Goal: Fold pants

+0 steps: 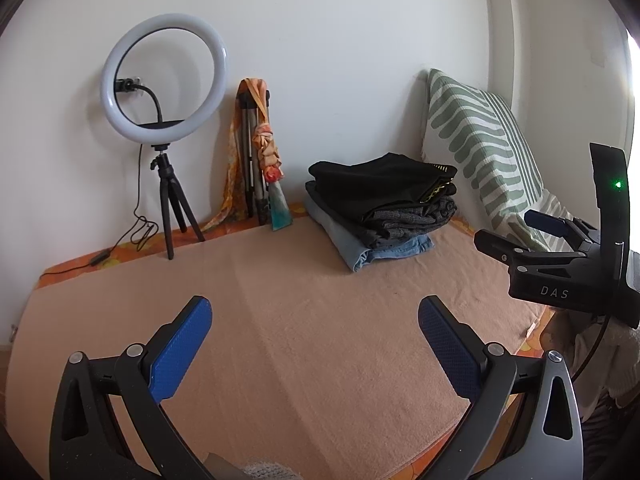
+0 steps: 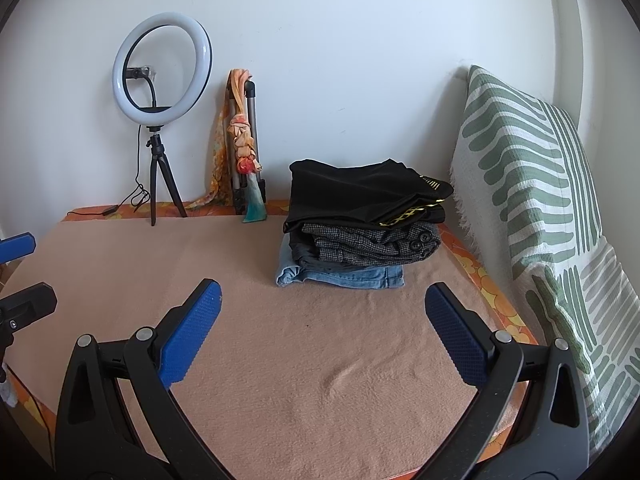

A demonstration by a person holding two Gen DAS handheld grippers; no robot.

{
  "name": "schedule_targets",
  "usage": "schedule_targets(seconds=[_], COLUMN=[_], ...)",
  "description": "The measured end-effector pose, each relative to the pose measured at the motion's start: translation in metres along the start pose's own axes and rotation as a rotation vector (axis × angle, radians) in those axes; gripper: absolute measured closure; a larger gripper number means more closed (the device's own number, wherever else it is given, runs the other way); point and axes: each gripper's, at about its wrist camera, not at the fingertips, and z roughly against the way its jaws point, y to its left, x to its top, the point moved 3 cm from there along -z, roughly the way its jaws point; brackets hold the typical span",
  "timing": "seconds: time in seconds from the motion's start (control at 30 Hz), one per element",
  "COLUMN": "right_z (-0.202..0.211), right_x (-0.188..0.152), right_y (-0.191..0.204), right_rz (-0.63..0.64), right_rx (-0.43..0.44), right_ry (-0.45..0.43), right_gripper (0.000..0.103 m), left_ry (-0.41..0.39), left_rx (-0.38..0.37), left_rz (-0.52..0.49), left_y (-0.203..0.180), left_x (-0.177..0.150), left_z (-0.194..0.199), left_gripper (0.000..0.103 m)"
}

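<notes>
Both tools are empty and spread wide above a peach blanket (image 2: 320,360) that covers a bed or mattress. The left tool (image 1: 314,320) hangs over the blanket's near middle, well short of the stack. The right tool (image 2: 322,306) sits nearer the stack, its blue pads (image 2: 188,336) framing the bare cloth just before it. In the left view the right tool (image 1: 516,236) shows from the side, right of the stack, and there too its fingers stand apart.

The pants are in the stack (image 2: 360,224), toward the far right of the blanket, close to the wall. Black pants (image 2: 352,192) with a yellow-patterned band lie on top, a grey checked pair (image 2: 372,244) with buttons beneath, and jeans (image 2: 340,276) at the bottom. All three look folded already and squared on one another, so I judge this either the end of the job or a pause before a fresh pair is fetched; no loose pants show in either view. Something pale and knitted at the lower edge of the left view may be another garment, but it is too cut off to tell.

The stack seems put to that side to leave the blanket before it free as a folding area. A green-striped pillow (image 2: 532,200) leans right of the stack. Left of it, against the wall, stand a tripod with a scarf (image 2: 240,140) and a ring light (image 2: 162,70), both clear of the work.
</notes>
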Motion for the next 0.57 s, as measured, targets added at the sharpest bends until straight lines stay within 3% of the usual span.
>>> schedule_targets(seconds=[0.57], right_z=[-0.0026], right_x=[-0.0015], right_y=[0.0061], right_rz=[0.002], right_rx=[0.014], right_ry=[0.008], right_gripper=[0.0], left_ry=[-0.001], left_rx=[0.003], left_rz=[0.018], left_y=[0.007], left_x=[-0.0021], left_z=[-0.0006], left_gripper=[0.0])
